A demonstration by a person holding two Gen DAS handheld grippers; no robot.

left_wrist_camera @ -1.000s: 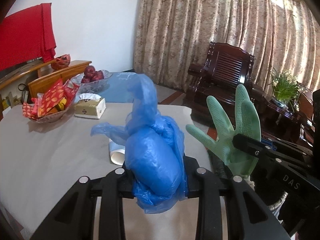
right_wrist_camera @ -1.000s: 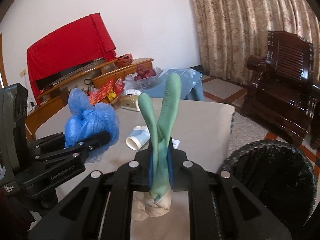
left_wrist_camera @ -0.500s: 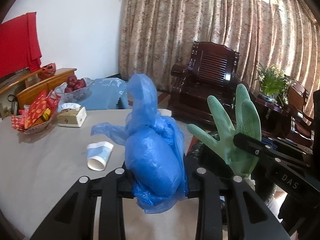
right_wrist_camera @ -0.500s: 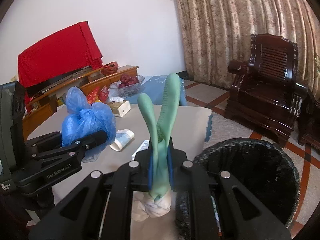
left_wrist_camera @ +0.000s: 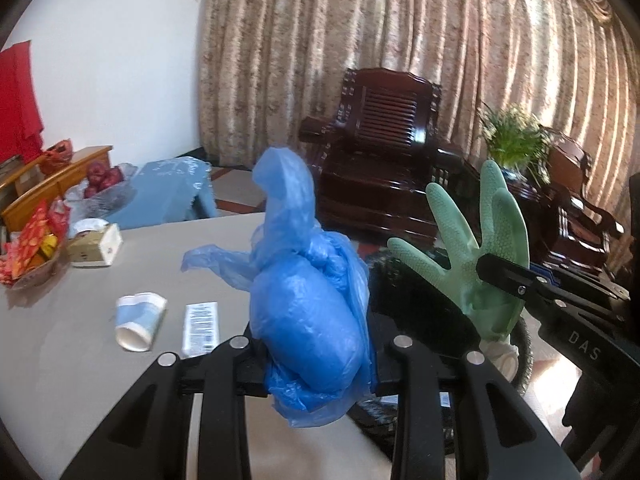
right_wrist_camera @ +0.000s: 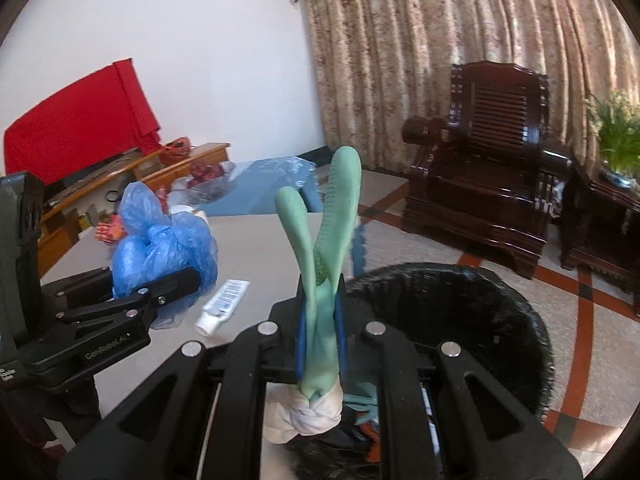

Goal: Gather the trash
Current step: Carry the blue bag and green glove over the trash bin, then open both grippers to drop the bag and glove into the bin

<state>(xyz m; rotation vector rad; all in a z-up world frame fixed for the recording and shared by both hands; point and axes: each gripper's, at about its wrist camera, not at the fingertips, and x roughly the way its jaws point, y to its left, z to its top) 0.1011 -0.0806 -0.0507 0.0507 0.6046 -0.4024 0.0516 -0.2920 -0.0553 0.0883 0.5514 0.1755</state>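
Left wrist view is showing the left hand-held gripper [left_wrist_camera: 318, 356] clenching a bulging blue plastic bag [left_wrist_camera: 308, 292], whose bulk is hiding the inner faces of the fingers and part of the tabletop [left_wrist_camera: 60, 320] beyond. Going left to right there: a snack basket [left_wrist_camera: 30, 248] is being cut off by the frame edge, a tissue box [left_wrist_camera: 96, 240] is sitting beside it, a paper cup [left_wrist_camera: 138, 320] is lying on its side, and a barcoded tube [left_wrist_camera: 200, 328] is lying flat just beside the cup. Farther right, the bag is covering most of the black bin [left_wrist_camera: 420, 312], and the right hand-held gripper [left_wrist_camera: 500, 276] is coming in from the edge, grasping a green rubber glove [left_wrist_camera: 480, 248] with its digits splaying upward.

Right wrist view is showing the left hand-held gripper [right_wrist_camera: 188, 280] angling in from the left with the bag over the tabletop. The glove [right_wrist_camera: 324, 264] is standing upright, pinched between the jaws, its knotted white cuff [right_wrist_camera: 308, 412] hanging beneath. The bin's [right_wrist_camera: 500, 320] near rim is sitting hidden behind the gripper body; its contents are too dark to make out.
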